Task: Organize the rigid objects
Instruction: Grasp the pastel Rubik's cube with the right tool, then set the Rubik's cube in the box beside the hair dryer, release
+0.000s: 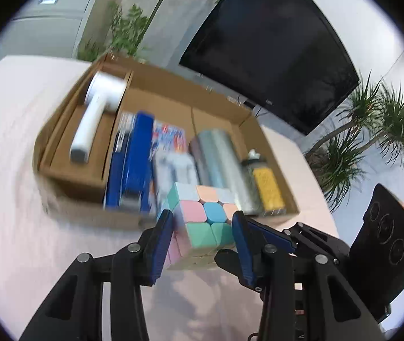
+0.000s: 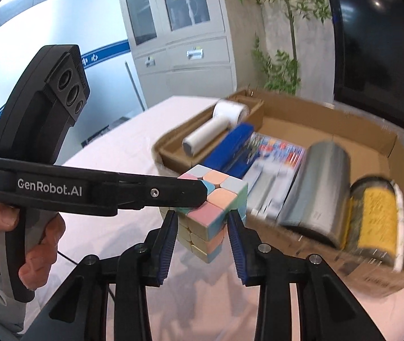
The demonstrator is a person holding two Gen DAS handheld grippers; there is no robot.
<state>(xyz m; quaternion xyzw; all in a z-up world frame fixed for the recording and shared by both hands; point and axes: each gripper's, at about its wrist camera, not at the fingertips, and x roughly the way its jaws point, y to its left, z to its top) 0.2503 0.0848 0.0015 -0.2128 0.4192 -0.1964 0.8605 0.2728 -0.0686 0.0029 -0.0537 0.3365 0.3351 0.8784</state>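
A pastel puzzle cube (image 1: pixel 202 224) is held in the air in front of an open cardboard box (image 1: pixel 170 91). My left gripper (image 1: pixel 202 220) is shut on the cube, blue pads against its two sides. My right gripper (image 2: pixel 202 221) is shut on the same cube (image 2: pixel 207 216) from another side, crossing under the left gripper's finger (image 2: pixel 96 191). The box (image 2: pixel 372 139) holds a white lint remover (image 1: pixel 94 108), a blue box (image 1: pixel 131 159), a blister pack (image 1: pixel 170 153), a grey cylinder (image 1: pixel 219 159) and a jar with yellow contents (image 1: pixel 267 187).
The box stands on a pale pink table (image 1: pixel 11 170). A dark screen (image 1: pixel 273 45) and potted plants (image 1: pixel 372 130) stand behind it. A grey cabinet (image 2: pixel 179 28) is at the far left of the room. The surroundings are motion-blurred.
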